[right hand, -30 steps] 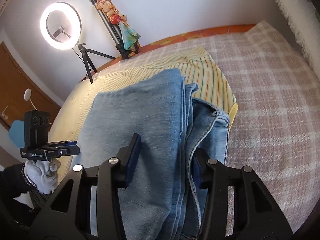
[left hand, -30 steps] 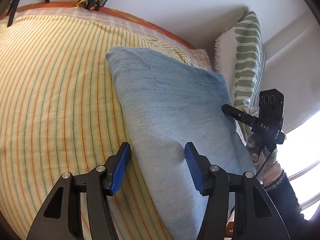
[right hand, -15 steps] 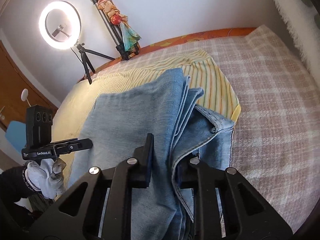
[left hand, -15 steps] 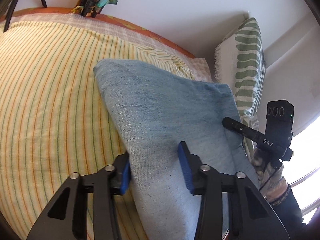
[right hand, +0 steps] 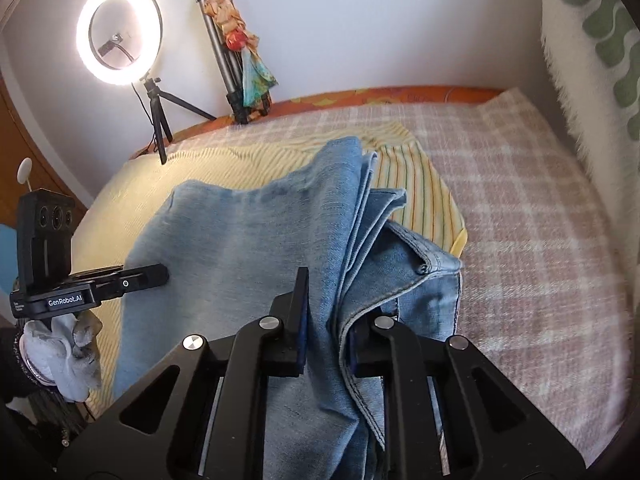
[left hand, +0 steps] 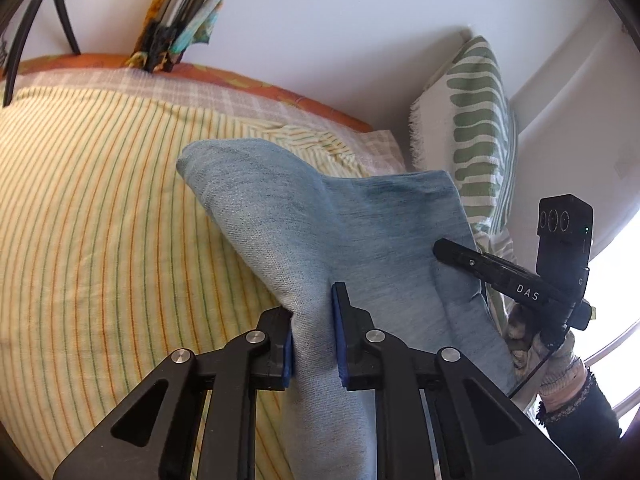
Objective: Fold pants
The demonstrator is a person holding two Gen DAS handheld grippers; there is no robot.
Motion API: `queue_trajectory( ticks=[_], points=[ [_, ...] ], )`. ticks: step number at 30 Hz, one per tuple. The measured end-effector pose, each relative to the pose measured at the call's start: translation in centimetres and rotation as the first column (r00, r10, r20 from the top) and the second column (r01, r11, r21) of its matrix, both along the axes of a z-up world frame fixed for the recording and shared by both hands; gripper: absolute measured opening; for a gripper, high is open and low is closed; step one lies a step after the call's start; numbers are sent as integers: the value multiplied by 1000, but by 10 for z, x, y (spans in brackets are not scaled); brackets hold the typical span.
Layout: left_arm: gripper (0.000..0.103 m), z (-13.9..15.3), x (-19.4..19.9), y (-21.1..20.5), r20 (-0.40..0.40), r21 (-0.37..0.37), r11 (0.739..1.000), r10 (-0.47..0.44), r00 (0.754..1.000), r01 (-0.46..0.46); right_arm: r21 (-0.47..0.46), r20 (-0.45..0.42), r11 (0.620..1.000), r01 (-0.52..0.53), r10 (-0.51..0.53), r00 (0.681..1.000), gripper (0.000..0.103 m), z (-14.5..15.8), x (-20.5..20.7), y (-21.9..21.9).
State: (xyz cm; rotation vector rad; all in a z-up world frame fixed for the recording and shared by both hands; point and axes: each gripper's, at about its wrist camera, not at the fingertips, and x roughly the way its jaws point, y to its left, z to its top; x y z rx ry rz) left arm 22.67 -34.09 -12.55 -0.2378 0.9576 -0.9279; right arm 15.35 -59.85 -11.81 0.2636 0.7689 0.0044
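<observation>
We hold the pants (left hand: 360, 232), which lie above the striped sheet (left hand: 100, 200), with the left gripper (left hand: 312, 340) pinching one folded side and the right gripper (right hand: 326, 320) pinching the stacked edges, so that the layers stay together for the next fold.

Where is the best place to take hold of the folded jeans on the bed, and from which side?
Grip the jeans at the two near corners of the stack, coming in from the near edge. Their layered edges fan open on the right, so the right claw should clamp all layers together, as it does now. The left claw pinches the smooth folded side.
</observation>
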Motion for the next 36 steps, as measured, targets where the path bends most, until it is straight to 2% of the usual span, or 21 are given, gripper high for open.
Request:
queue_trajectory(
  ticks=[9, 12, 18, 23, 28, 36],
  points=[
    [12, 40, -17, 4, 98, -60, 997, -39, 994, 45, -87, 102, 996, 16, -7, 995, 14, 59, -29, 31],
    [12, 54, -19, 5, 129, -77, 995, -47, 991, 57, -90, 130, 995, 30, -18, 991, 14, 72, -35, 33],
    [12, 84, -6, -2, 190, -85, 994, -57, 980, 75, -108, 185, 992, 61, -41, 982, 14, 102, -32, 32],
    [12, 103, 29, -14, 198, -91, 994, -48, 979, 67, -131, 213, 988, 82, -53, 976, 14, 121, -6, 24],
    [12, 117, 60, -32, 239, -82, 994, -49, 970, 70, -123, 231, 985, 120, -90, 969, 14, 131, 35, 4],
    [12, 115, 117, -64, 260, -62, 996, -44, 965, 62, -123, 217, 979, 163, -134, 967, 14, 133, 105, -33]
  ],
)
